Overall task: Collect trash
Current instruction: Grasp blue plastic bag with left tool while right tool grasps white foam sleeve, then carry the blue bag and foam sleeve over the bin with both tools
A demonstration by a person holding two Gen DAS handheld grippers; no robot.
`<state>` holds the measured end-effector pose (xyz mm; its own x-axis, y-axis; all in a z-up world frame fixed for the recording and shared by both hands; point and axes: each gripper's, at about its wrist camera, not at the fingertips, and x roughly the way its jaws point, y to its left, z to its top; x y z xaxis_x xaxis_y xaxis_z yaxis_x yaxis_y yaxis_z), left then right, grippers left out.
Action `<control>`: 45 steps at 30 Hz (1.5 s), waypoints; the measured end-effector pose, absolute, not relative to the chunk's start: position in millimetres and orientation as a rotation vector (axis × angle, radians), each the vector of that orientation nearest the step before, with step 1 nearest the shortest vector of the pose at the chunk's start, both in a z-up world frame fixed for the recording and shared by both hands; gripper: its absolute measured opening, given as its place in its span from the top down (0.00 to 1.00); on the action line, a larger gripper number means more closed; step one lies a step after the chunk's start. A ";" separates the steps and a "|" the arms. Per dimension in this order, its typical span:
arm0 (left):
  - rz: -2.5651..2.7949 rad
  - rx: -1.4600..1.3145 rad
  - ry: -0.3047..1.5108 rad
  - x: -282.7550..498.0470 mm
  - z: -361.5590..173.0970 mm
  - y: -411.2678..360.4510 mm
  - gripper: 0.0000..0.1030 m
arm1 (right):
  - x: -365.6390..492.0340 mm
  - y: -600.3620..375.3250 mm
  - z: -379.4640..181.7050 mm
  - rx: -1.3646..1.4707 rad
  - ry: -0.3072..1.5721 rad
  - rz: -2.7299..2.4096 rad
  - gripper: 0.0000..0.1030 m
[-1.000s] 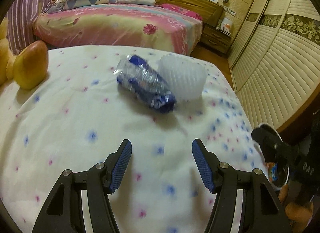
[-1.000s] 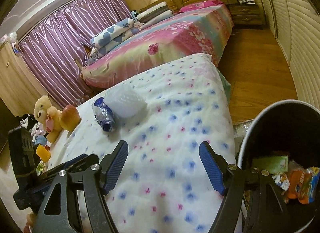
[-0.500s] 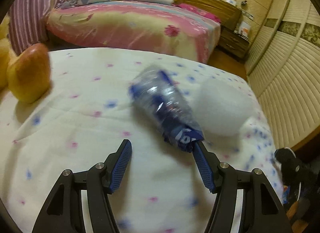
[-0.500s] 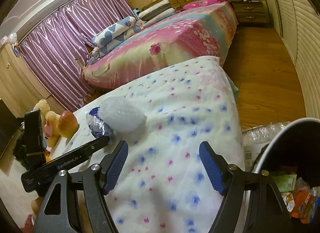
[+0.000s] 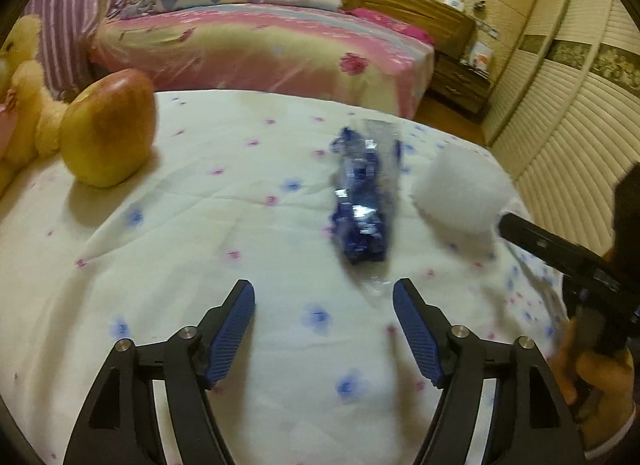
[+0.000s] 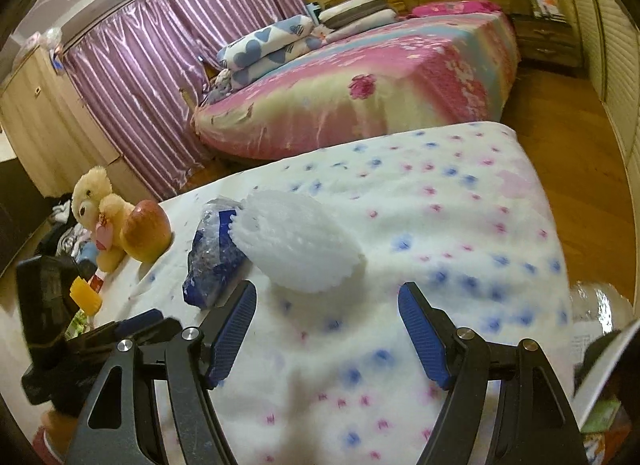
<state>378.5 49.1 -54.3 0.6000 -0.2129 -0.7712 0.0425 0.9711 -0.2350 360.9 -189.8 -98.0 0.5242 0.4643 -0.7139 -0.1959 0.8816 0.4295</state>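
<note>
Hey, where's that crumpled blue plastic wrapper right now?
The blue wrapper lies on the flowered bedspread, just ahead of the left gripper, whose fingers are opening with nothing between them. The white foam net sits right of it, the apple toy far left.

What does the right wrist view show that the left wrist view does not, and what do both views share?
Only the right wrist view shows the teddy bear's face, the yellow block at the mattress edge and the bin's rim.

Only the left wrist view shows a person's hand holding the right gripper's handle.

Both show the blue wrapper and the white foam net lying on the spotted mattress, the plush apple, and the pink bed behind. The left gripper is opening; the right gripper is open; nothing lies between either's fingers.
</note>
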 end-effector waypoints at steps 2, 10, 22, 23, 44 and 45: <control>-0.155 -0.188 0.911 384.6 -54.4 44.6 0.30 | 365.9 -187.8 -98.9 0.304 0.946 0.409 0.27; -0.126 -0.157 0.905 412.0 -66.5 34.5 0.33 | 379.1 -186.7 -99.1 0.294 0.945 0.435 0.27; -0.161 -0.190 0.903 414.5 -70.8 44.8 0.78 | 394.4 -166.9 -108.3 0.283 0.976 0.465 0.47; -0.160 -0.190 0.902 410.8 -70.3 46.5 0.79 | 392.4 -163.4 -107.6 0.263 0.980 0.466 0.54; -0.293 -0.178 0.865 313.6 -45.2 16.4 0.81 | 271.0 -210.1 -68.4 0.353 0.874 0.296 0.72; -0.297 -0.175 0.863 309.3 -44.6 14.1 0.81 | 265.0 -214.1 -68.2 0.365 0.869 0.286 0.72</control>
